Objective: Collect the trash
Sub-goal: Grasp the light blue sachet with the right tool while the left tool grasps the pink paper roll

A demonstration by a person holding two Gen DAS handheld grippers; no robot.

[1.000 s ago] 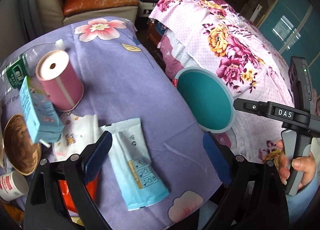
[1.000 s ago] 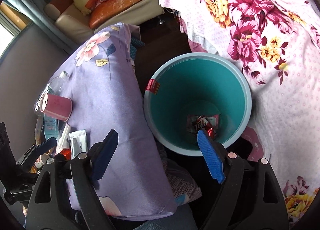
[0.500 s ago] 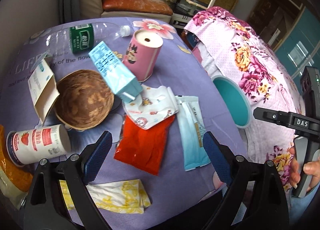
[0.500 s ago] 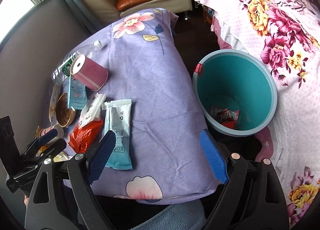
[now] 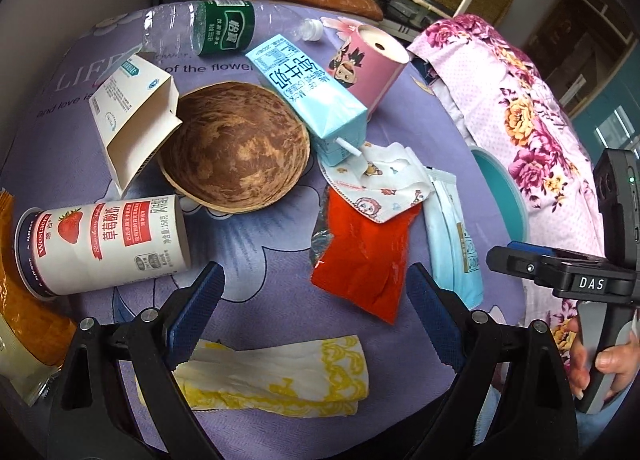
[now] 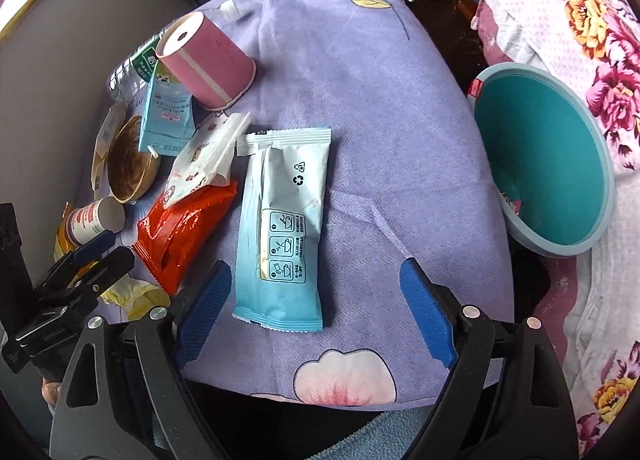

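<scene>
The right claw [image 6: 316, 314] is spread wide and holds nothing; it hangs just above the near end of the blue-white wrapper [image 6: 285, 228], which lies flat on the worktop [image 6: 360, 100]. The left claw [image 5: 316, 314] is also spread and empty, above the yellow-printed tissue [image 5: 276, 376], with the red packet [image 5: 366, 256] a little farther.

I judge that the step in hand is the reach for a next piece of trash. The right claw needs to come down over the wrapper and pinch its thin edge, then carry it right to the teal bin [image 6: 540, 164].

The bin's bottom is mostly hidden by its wall; only a scrap of red shows inside. The orange bag [image 5: 24, 320] at the left edge is cut off.
</scene>
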